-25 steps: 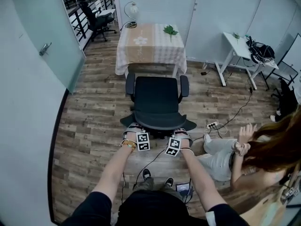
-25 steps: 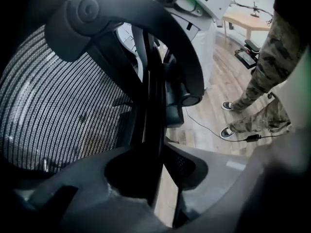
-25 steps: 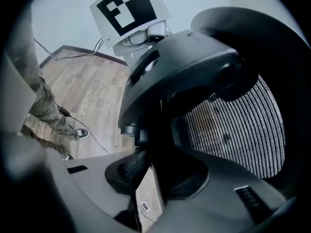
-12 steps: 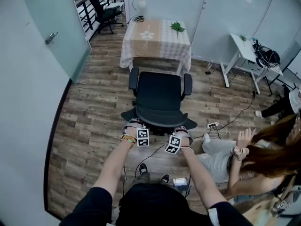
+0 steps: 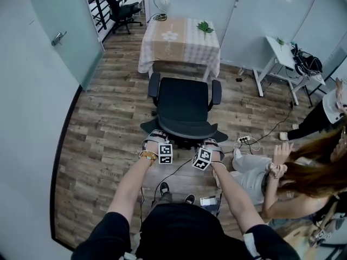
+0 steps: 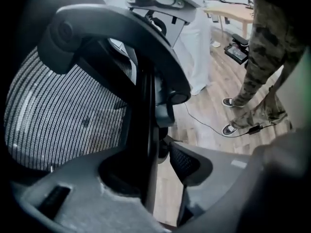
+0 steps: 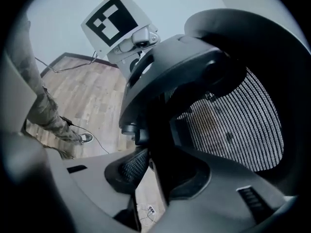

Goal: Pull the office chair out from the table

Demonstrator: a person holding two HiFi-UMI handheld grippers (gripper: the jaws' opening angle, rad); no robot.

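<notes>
The black office chair [image 5: 183, 104] stands clear of the cloth-covered table [image 5: 181, 42], its seat facing the table. Both grippers sit on the top rim of its mesh backrest [image 5: 184, 130]. My left gripper [image 5: 156, 141] [image 6: 165, 154] is opening. The backrest frame [image 6: 146, 130] lies against one jaw, and the textured pad [image 6: 189, 161] of the other stands off it with floor showing between. My right gripper [image 5: 210, 145] [image 7: 146, 166] is also easing open, but its textured pad [image 7: 127, 168] still touches the frame [image 7: 163, 164].
A person [image 5: 271, 177] sits on the floor close to the right of the chair. A power strip [image 5: 242, 140] and cables lie beside them. A second person [image 5: 320, 118] is at the right edge. A white side table [image 5: 279, 50] stands back right, a glass door [image 5: 59, 37] left.
The chair and both hands have kept their places at the backrest. A second person has come into view at the right edge, and the head view has shifted slightly.
</notes>
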